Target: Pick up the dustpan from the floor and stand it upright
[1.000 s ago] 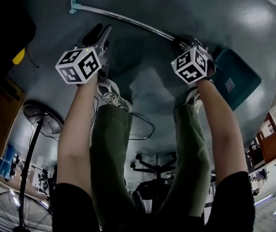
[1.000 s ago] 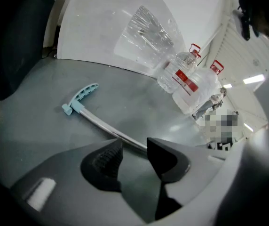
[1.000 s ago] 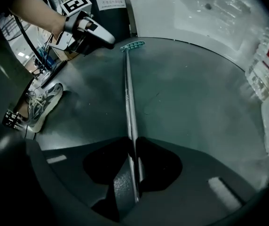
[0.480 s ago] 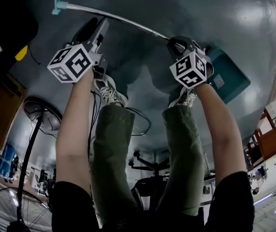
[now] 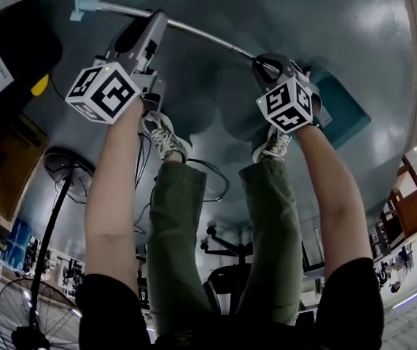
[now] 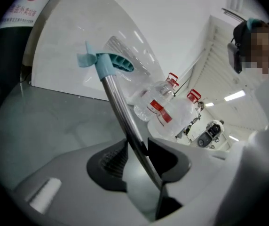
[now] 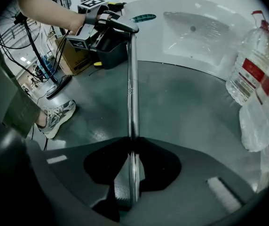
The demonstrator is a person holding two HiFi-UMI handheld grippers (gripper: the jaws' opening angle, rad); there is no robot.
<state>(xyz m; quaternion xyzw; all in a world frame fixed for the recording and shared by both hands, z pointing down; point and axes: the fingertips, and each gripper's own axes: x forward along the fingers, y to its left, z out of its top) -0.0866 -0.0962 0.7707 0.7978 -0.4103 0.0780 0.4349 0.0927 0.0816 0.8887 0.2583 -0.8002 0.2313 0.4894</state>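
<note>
The dustpan has a teal pan [image 5: 343, 111] on the floor and a long metal handle [image 5: 208, 39] that ends in a teal grip [image 5: 84, 7]. My left gripper [image 5: 157, 26] holds the handle near the grip end. In the left gripper view the pole [image 6: 120, 112] runs between the jaws [image 6: 135, 147], which have just been closing on it. My right gripper [image 5: 261, 63] is shut on the handle close to the pan. Its jaws [image 7: 132, 147] have tightened slightly around the pole [image 7: 132, 79]. The right gripper view shows the left gripper [image 7: 127, 26] at the pole's top.
Large water bottles in plastic wrap [image 7: 254, 79] lie on the floor by a white basin [image 7: 195, 27]. A black bin [image 7: 108, 48], a cardboard box [image 5: 1, 166] and a standing fan [image 5: 66, 173] are at the left. The person's shoes [image 5: 165, 137] stand below the handle.
Both grippers have risen with the handle. The left one rose more and moved left, so the grip end now stands higher.
</note>
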